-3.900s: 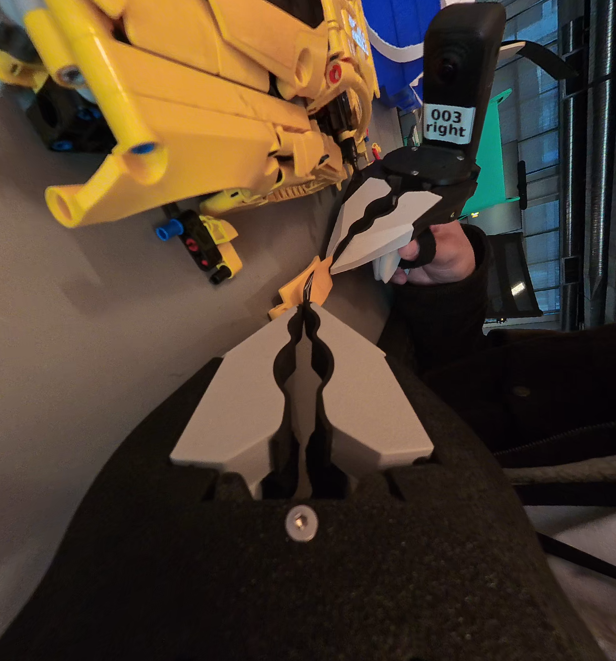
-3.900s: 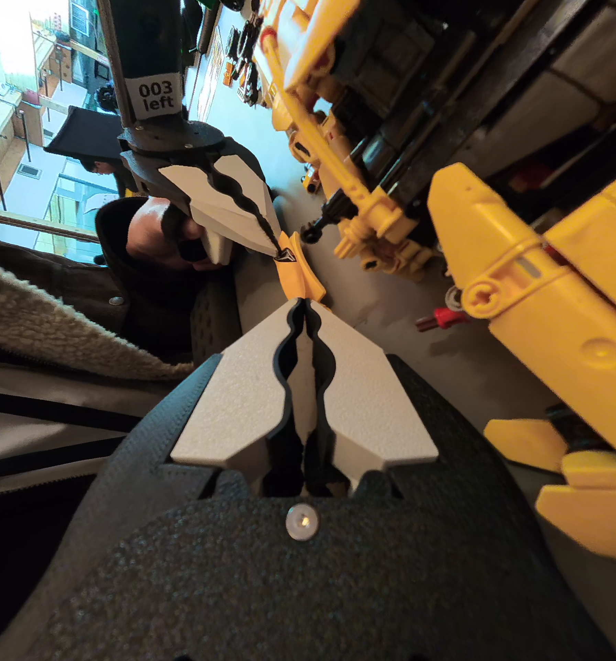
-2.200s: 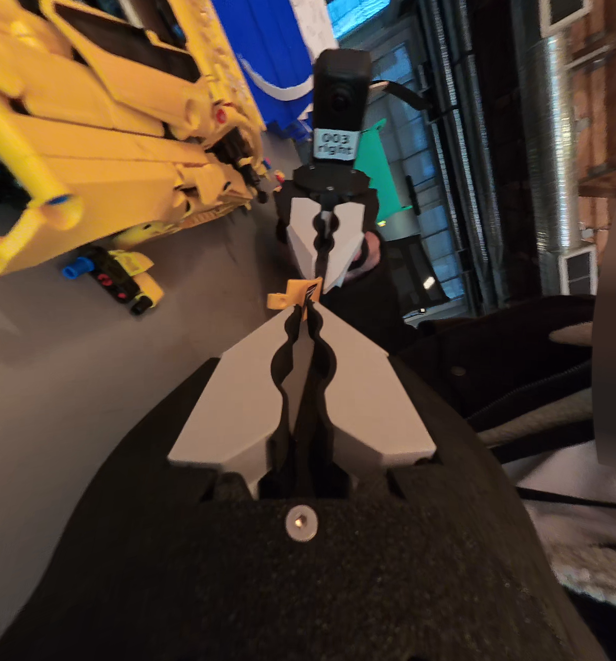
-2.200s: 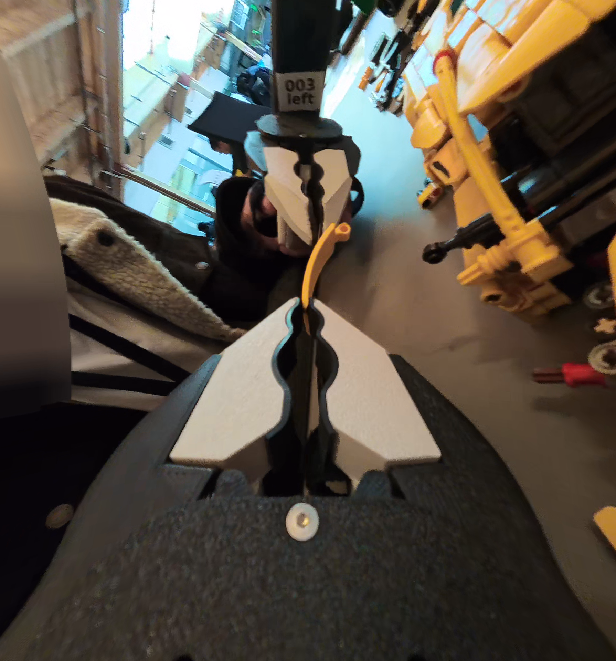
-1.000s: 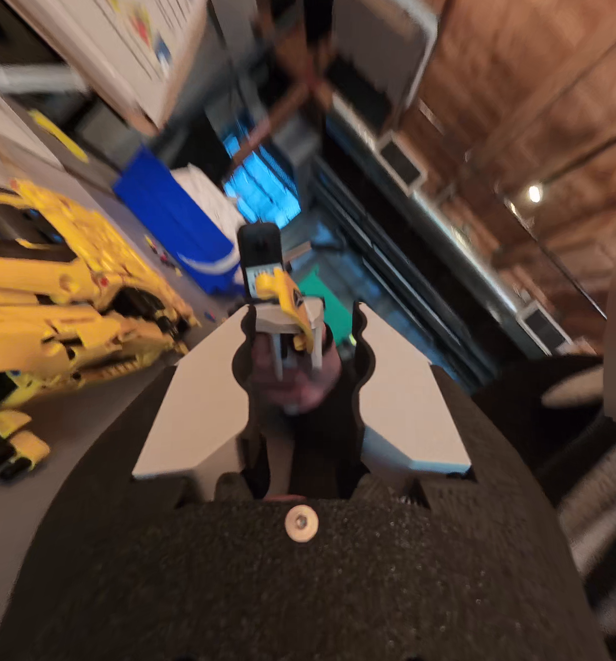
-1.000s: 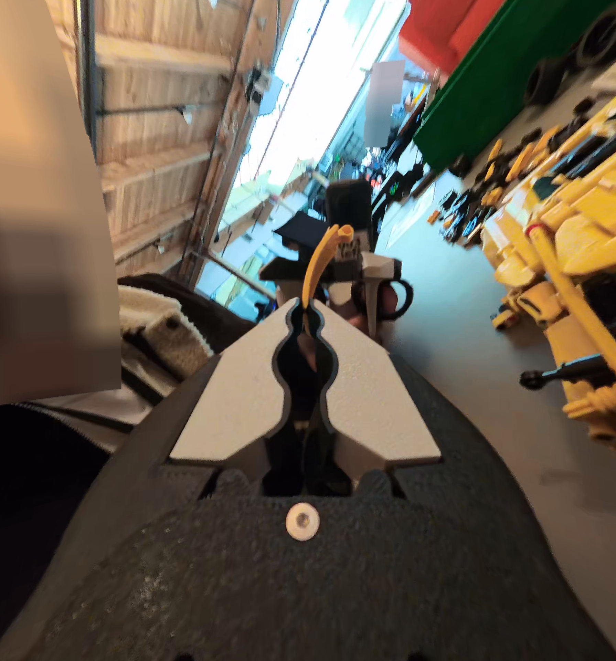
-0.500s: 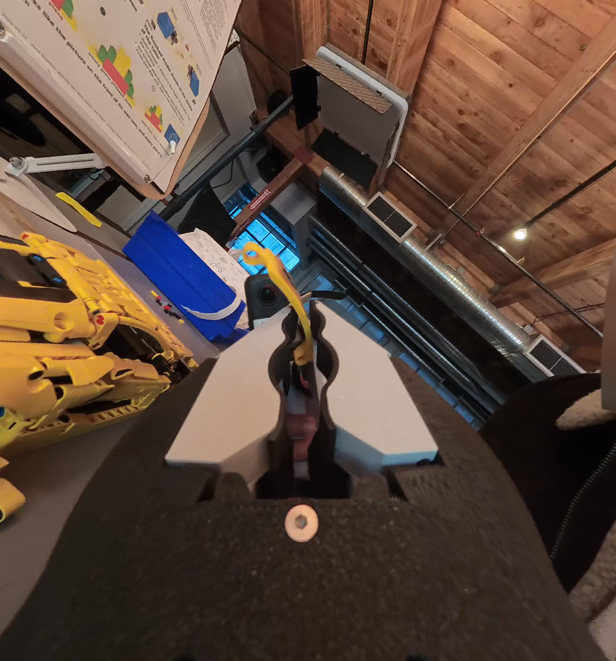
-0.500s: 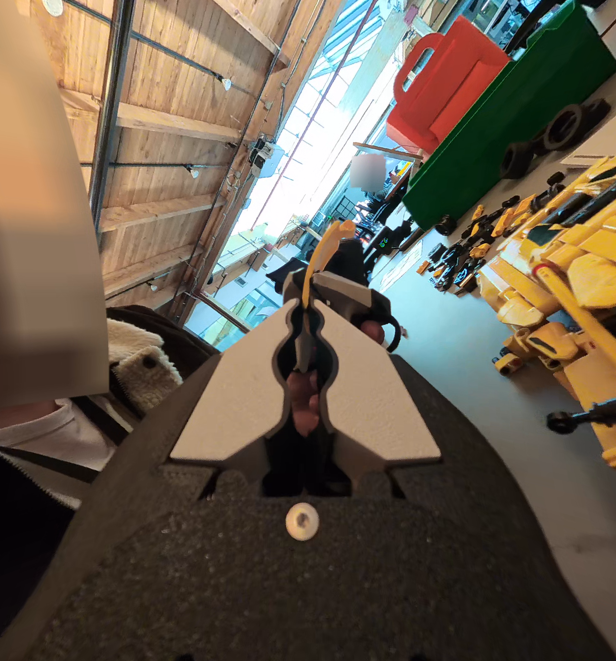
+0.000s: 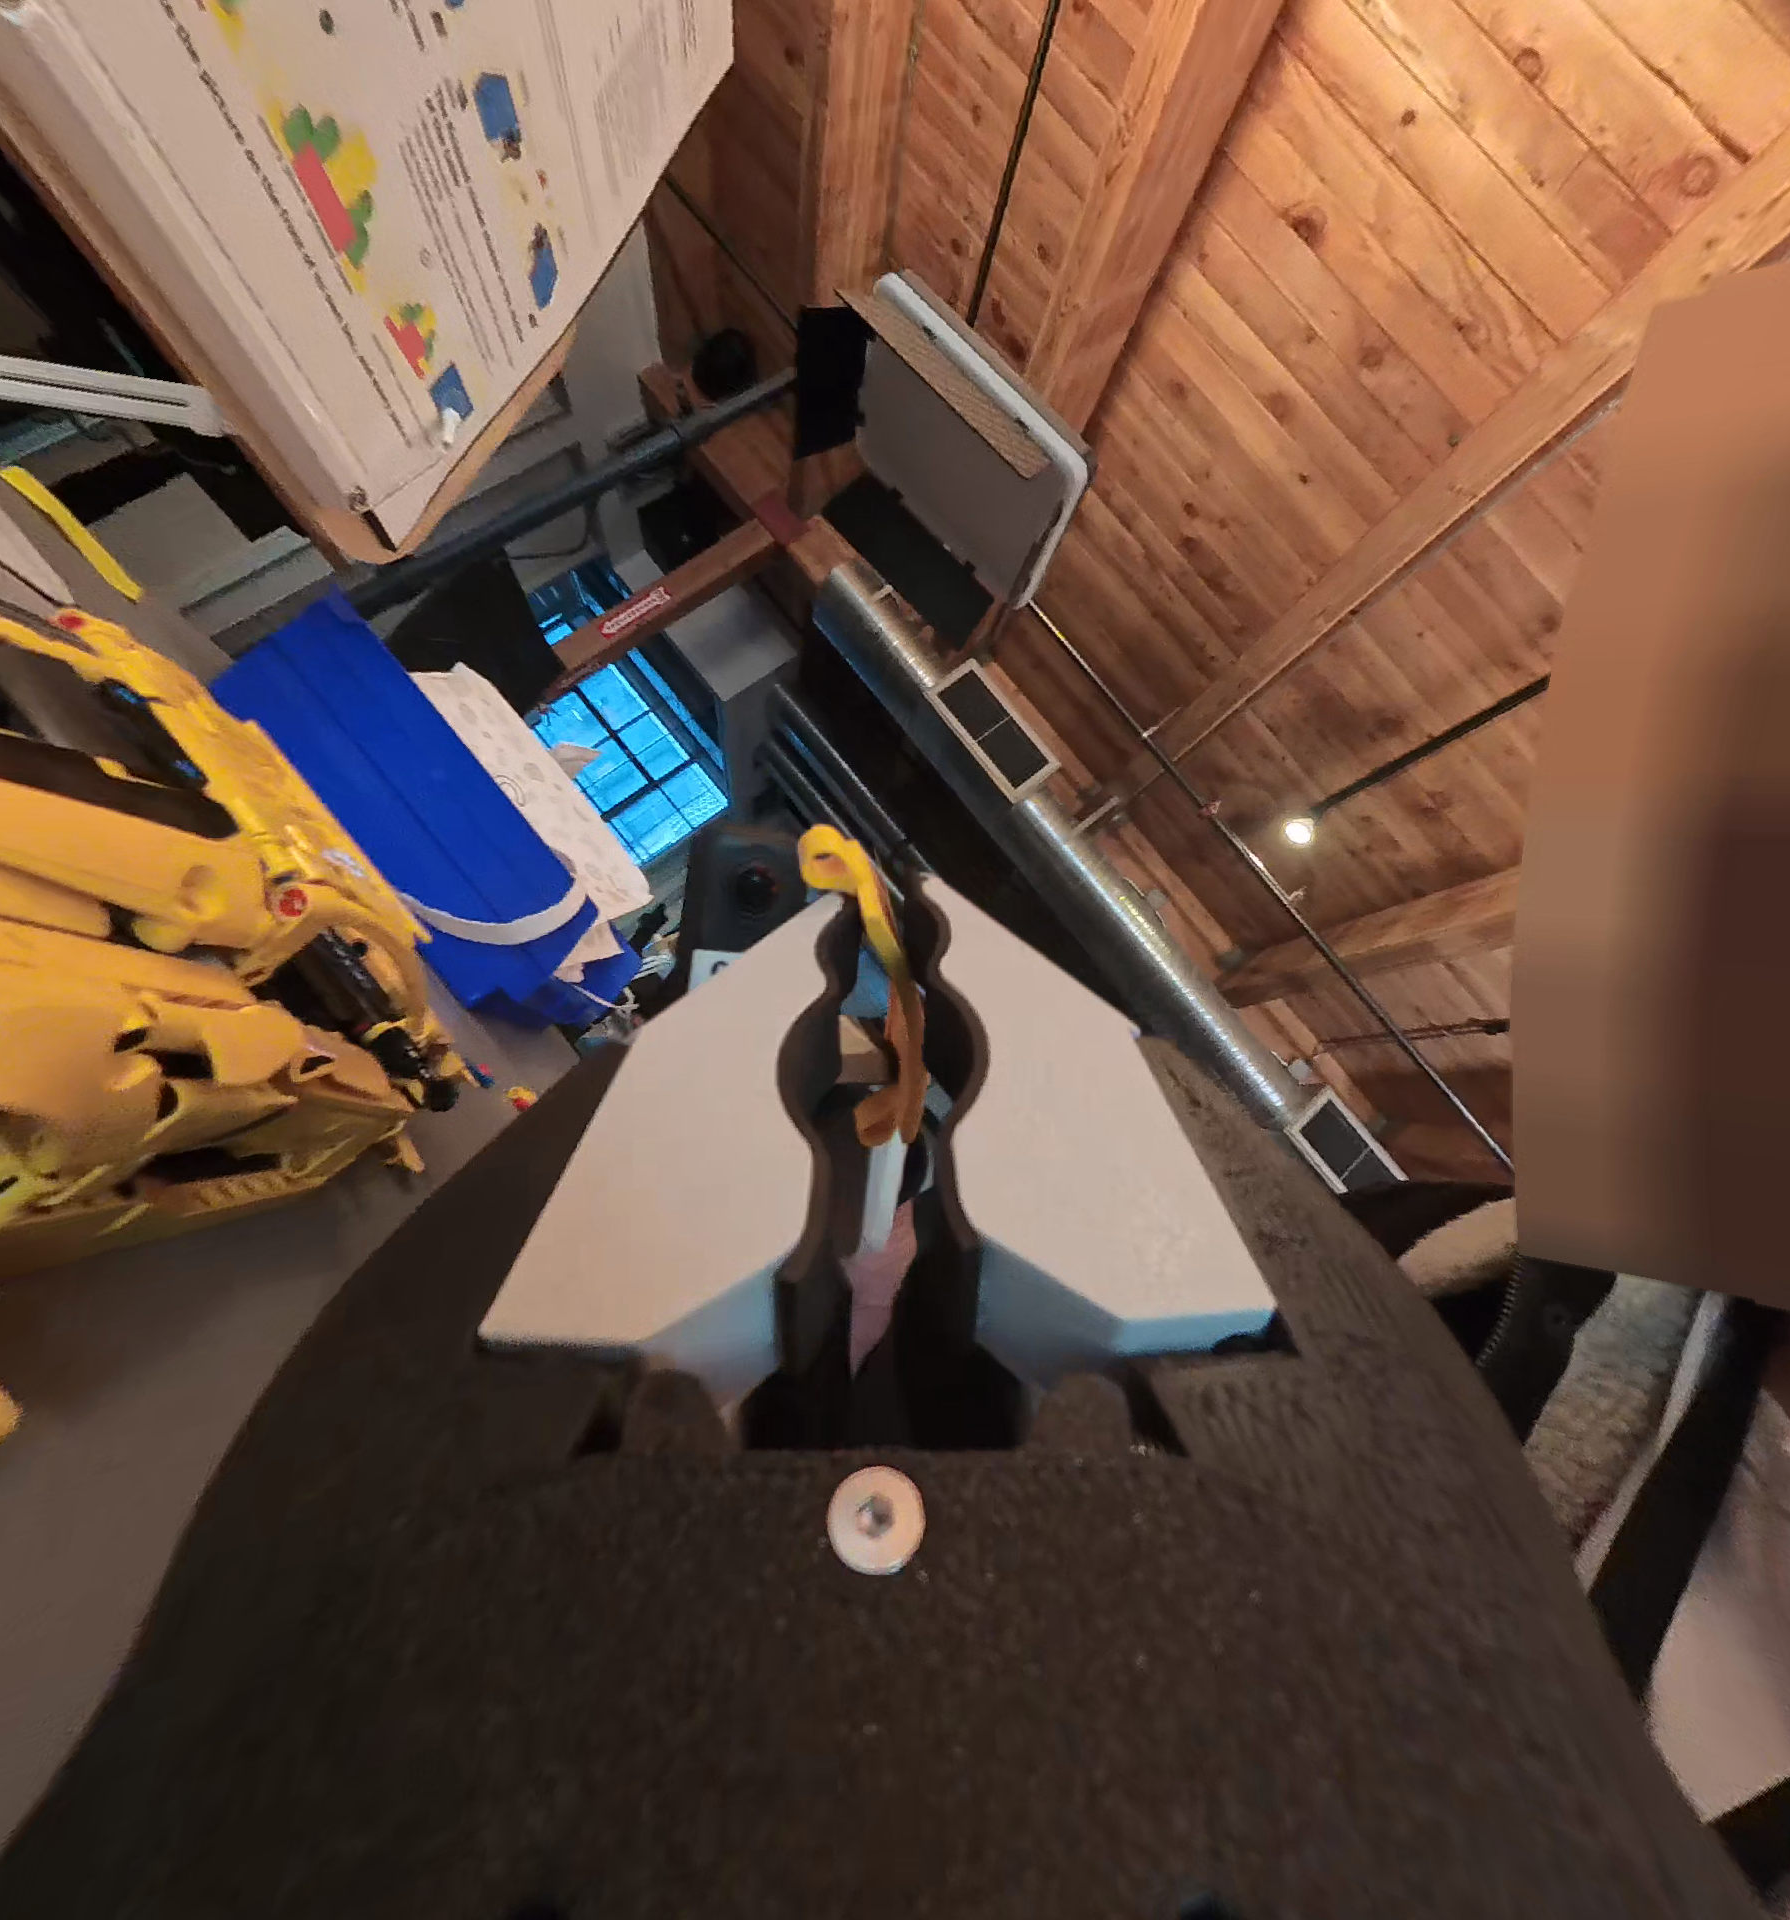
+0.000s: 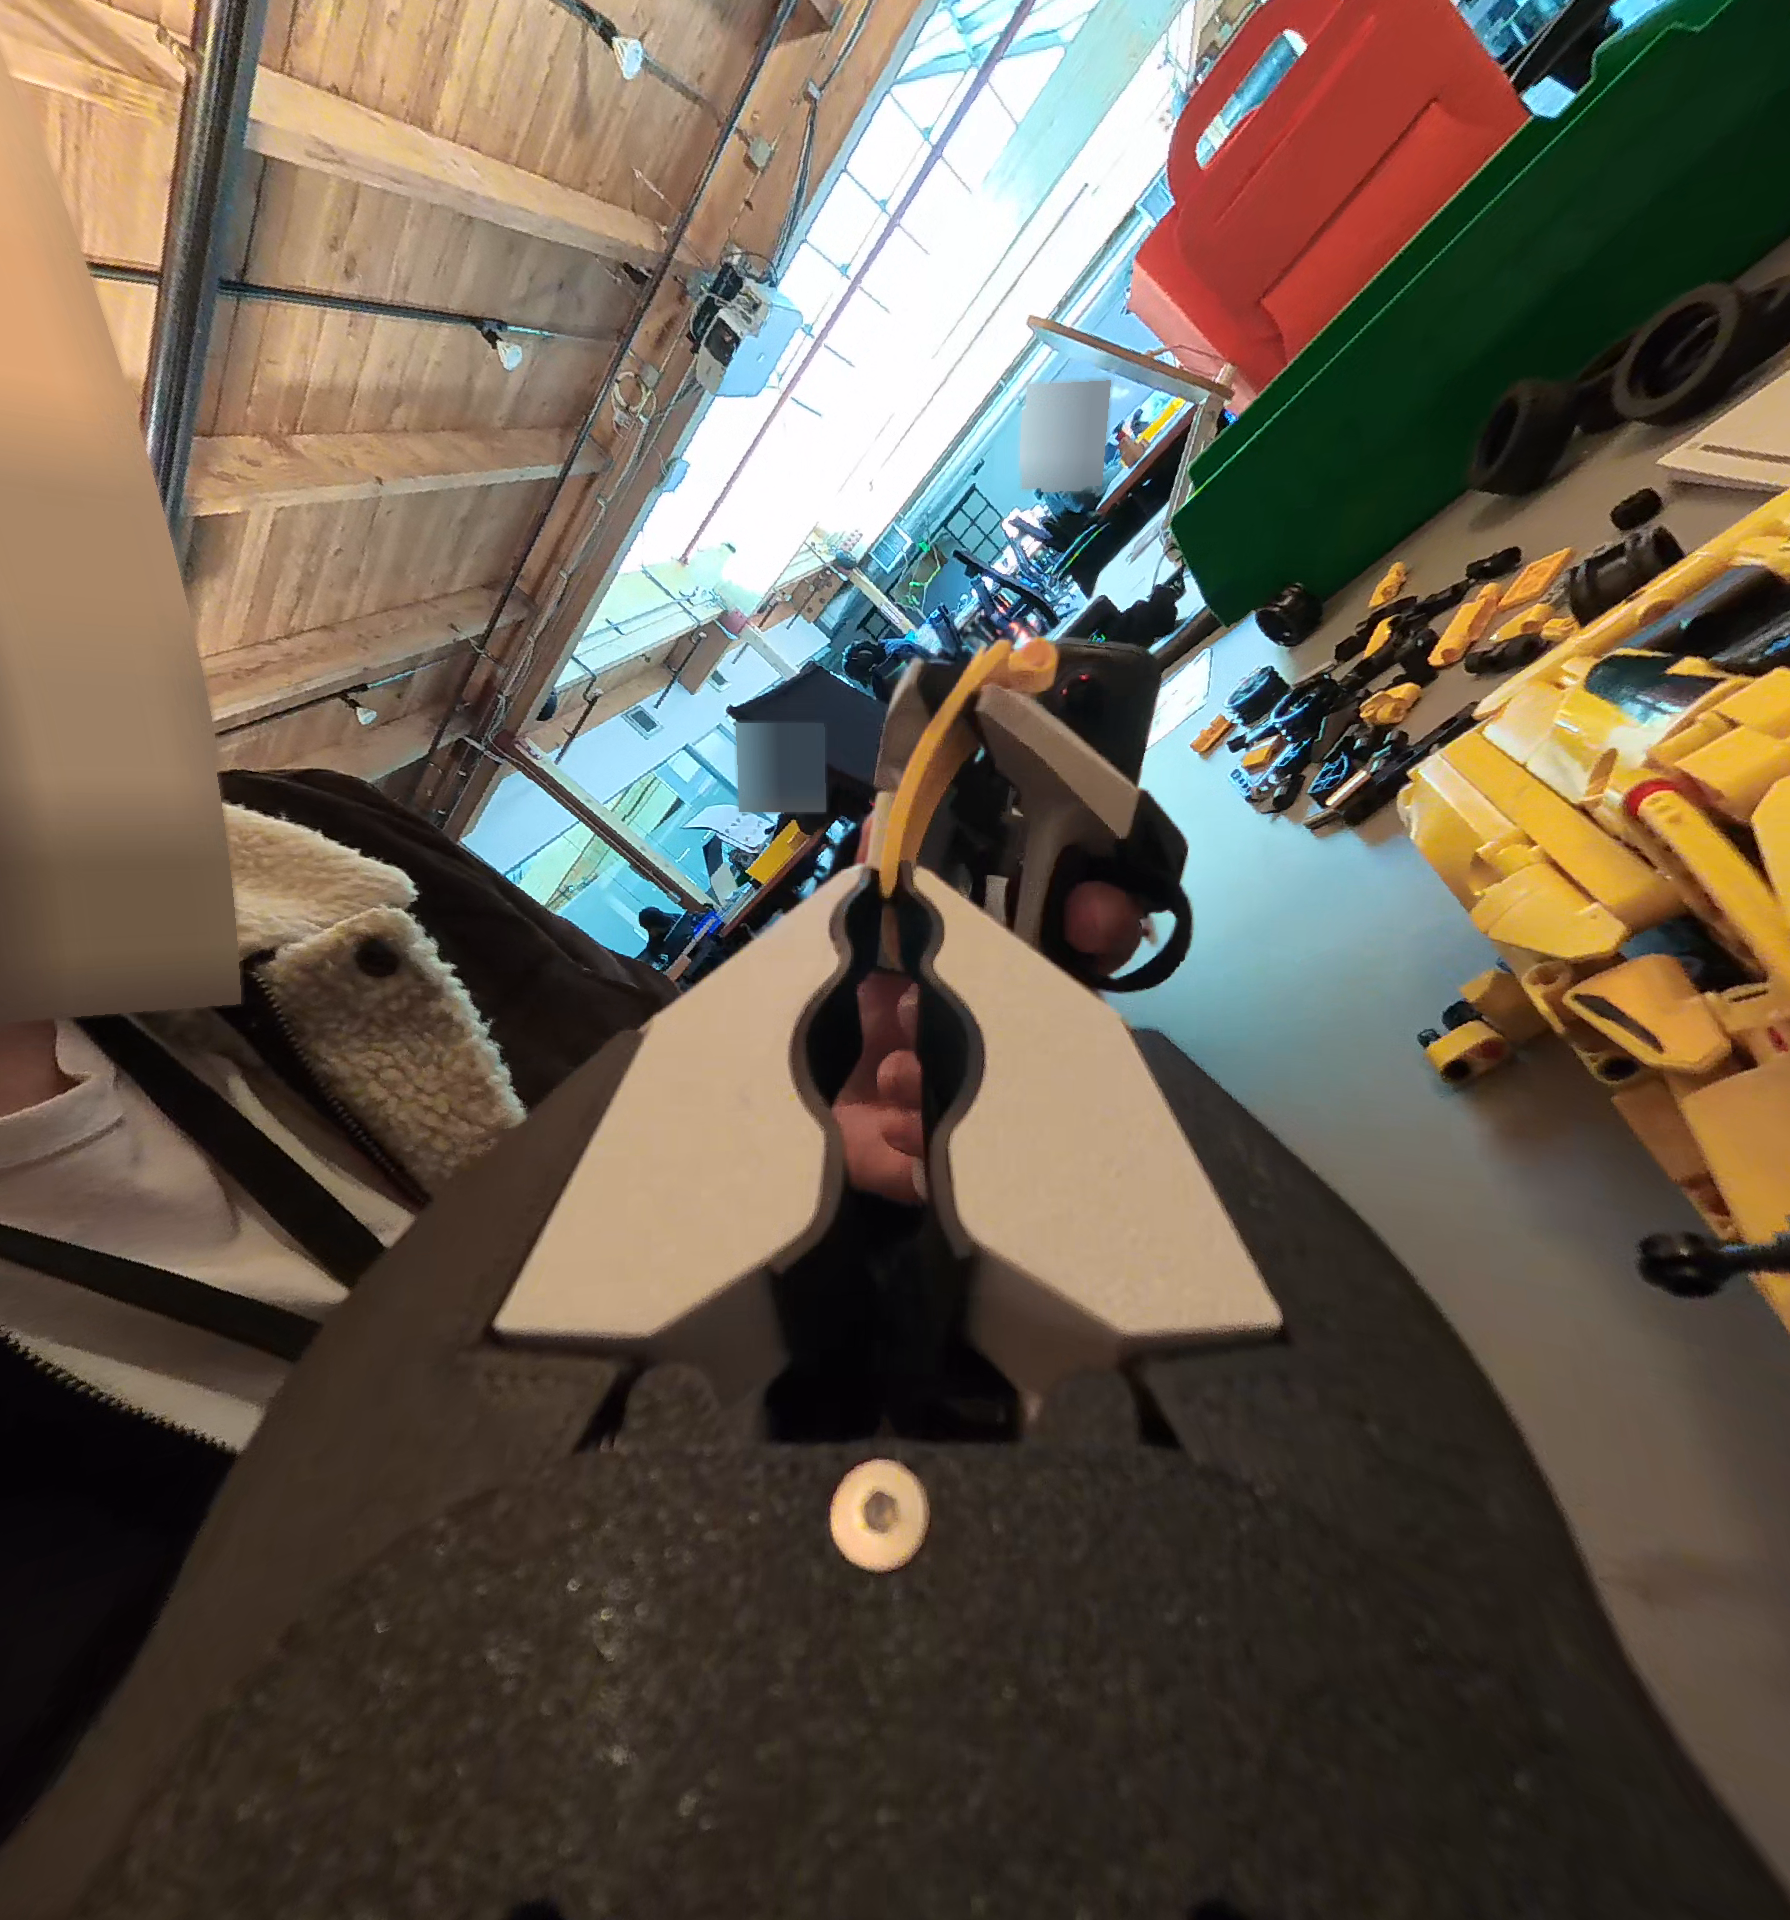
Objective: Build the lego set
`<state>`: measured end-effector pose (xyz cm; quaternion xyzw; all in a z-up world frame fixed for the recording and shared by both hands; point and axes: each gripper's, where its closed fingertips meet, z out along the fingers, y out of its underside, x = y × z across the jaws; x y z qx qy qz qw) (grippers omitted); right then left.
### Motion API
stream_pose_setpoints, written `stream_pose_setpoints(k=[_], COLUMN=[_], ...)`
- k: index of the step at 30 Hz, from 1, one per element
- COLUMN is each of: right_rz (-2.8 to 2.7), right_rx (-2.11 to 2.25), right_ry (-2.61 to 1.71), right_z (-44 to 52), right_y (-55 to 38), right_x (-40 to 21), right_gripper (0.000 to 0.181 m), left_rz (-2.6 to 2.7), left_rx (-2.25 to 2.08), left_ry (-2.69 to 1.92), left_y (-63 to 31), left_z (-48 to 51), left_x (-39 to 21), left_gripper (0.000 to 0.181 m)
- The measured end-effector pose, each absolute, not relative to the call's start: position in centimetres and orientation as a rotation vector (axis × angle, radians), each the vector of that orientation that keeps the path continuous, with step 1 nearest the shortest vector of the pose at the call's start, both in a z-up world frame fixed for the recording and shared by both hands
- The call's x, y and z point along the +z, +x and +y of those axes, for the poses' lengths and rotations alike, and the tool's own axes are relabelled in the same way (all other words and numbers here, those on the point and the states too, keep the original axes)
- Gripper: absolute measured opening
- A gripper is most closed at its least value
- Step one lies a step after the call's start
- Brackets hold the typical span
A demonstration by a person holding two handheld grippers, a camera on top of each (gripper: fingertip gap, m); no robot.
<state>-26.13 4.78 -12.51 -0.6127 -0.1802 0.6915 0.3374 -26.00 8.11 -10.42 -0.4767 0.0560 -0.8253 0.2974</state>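
A thin curved yellow Lego piece (image 9: 875, 925) is held up in the air between both grippers. My left gripper (image 9: 878, 899) is shut on one end, and the piece runs down between its grey fingers. My right gripper (image 10: 886, 883) is shut on the other end of the piece (image 10: 932, 748). In the right wrist view the left gripper (image 10: 964, 696) faces me just beyond, a hand on its handle. In the left wrist view the right gripper is mostly hidden; only its black camera housing (image 9: 756, 883) shows. The large yellow Lego car (image 9: 143, 1039) lies on the grey table (image 10: 1338, 987), also in the right wrist view (image 10: 1649, 883).
Several loose yellow and black parts (image 10: 1390, 675) and black tyres (image 10: 1680, 353) lie beyond the car, next to a green box (image 10: 1493, 312) and a red box (image 10: 1338, 187). A blue bin (image 9: 403, 779) stands behind the car. A person in a fleece-collared jacket (image 10: 382, 987) is close by. My left and right fingertips are right by each other.
Both grippers rose from the table and tilted upward with the yellow piece. The left gripper let go about a second ago, then closed on the piece again.
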Motion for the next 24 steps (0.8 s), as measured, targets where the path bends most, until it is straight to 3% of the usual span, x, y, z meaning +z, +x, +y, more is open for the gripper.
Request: stream_pose_setpoints(k=[20, 22, 23, 24], right_rz=[-0.54, -0.513, -0.474, -0.438], right_rx=[1.757, 1.817, 1.881, 1.933], right_ry=[-1.59, -1.568, -1.551, -1.543], right_z=[4.4, 4.4, 4.4, 4.4], right_y=[-25.9, -25.4, -25.1, -24.8], right_x=[-12.5, -11.9, -11.6, -11.5], right_gripper=[0.001, 0.001, 0.001, 0.001], left_rz=[0.344, 0.371, 0.358, 0.334], left_rx=[-2.136, -2.17, -2.207, -2.235], left_ry=[-1.295, -1.325, -1.314, -1.3], left_y=[-25.8, -25.8, -26.3, -27.0], left_z=[7.0, 6.9, 7.2, 7.7], left_x=[-9.6, -9.8, -9.6, -9.5], left_gripper=[0.002, 0.009, 0.027, 0.031])
